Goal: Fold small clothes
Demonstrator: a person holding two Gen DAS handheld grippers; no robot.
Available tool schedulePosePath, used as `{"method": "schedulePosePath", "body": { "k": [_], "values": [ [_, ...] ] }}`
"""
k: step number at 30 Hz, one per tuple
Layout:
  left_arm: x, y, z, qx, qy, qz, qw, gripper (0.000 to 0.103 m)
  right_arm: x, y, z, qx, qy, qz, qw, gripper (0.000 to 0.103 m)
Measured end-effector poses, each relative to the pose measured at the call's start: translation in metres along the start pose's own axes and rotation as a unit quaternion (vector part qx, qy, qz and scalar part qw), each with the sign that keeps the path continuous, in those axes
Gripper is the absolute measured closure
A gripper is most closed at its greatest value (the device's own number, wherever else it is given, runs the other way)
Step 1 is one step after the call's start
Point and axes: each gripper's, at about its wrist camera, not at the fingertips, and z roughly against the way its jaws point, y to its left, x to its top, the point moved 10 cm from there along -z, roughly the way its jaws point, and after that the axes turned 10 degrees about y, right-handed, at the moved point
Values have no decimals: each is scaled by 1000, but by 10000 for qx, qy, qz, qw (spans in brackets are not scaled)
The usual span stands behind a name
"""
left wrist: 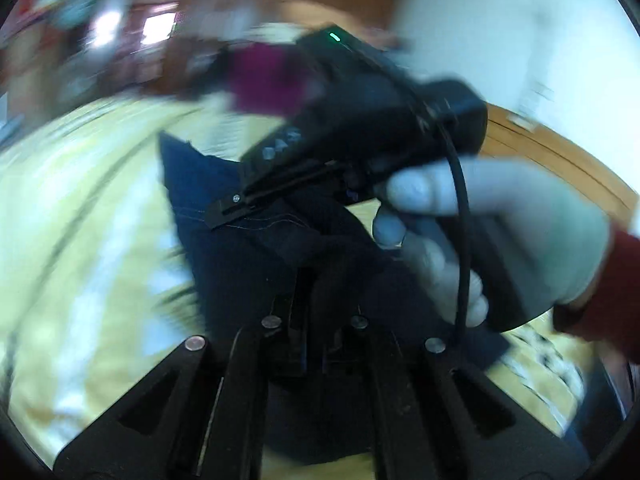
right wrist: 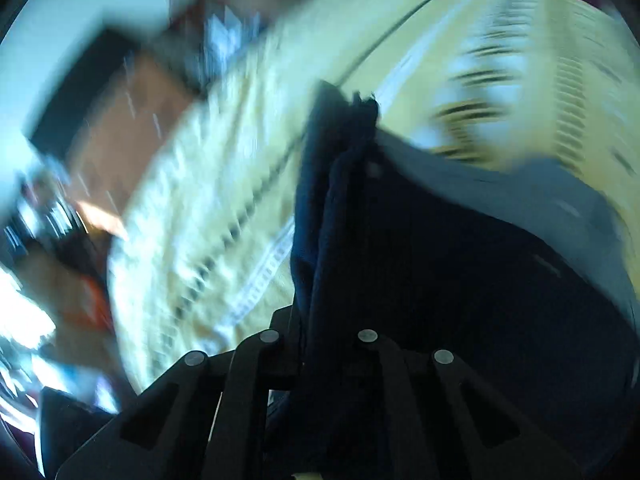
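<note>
A dark navy garment hangs in the air over a yellow patterned cloth. My left gripper is shut on a fold of the garment close to the lens. In the left wrist view my right gripper, held by a white-gloved hand, is shut on the garment's stitched edge further ahead. In the right wrist view my right gripper is shut on bunched navy fabric that drapes away to the right. Both views are blurred by motion.
The yellow patterned cloth covers the surface under the garment. A wooden edge curves at the right of the left wrist view. Blurred room clutter and a brown surface lie to the left in the right wrist view.
</note>
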Motion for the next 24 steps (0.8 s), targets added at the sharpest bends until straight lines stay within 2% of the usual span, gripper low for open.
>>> {"method": "schedulePosePath", "body": {
  "k": [2,3,5,8,12,14,18,21,23,24],
  "values": [
    [6,-64,-21,-663,234,-536,9961,100,-32,-46,57,96,-548,-468,9974,96],
    [5,-85,-30,-843,330,-681,9936,100,-53,-71,84,125,-816,-677,9943,96],
    [-1,-131,-56,-1250,598,-949,9858,99,-87,-112,117,214,-1143,-1072,9874,96],
    [-23,-173,-92,-1602,1083,-1106,9749,99,-140,-172,141,562,-1538,-1726,9713,96],
    [-62,-194,-132,-1768,1823,-1192,9598,98,-196,-240,124,948,-1558,-2439,9525,96],
    [-84,-192,-154,-1648,2231,-1254,9525,96,-216,-268,111,1089,-1470,-2676,9460,96],
    [-94,-187,-163,-1563,2407,-1238,9499,91,-223,-282,101,1446,-1540,-2733,9385,94],
    [-89,-187,-134,-1540,2362,-1385,9494,90,-228,-275,95,1766,-1302,-2703,9374,82],
    [-79,-180,-89,-1645,2013,-1295,9569,88,-237,-256,100,1833,-1221,-2580,9407,49],
    [-74,-174,-69,-1613,1852,-1225,9616,86,-240,-243,100,1847,-1201,-2507,9427,45]
  ]
}}
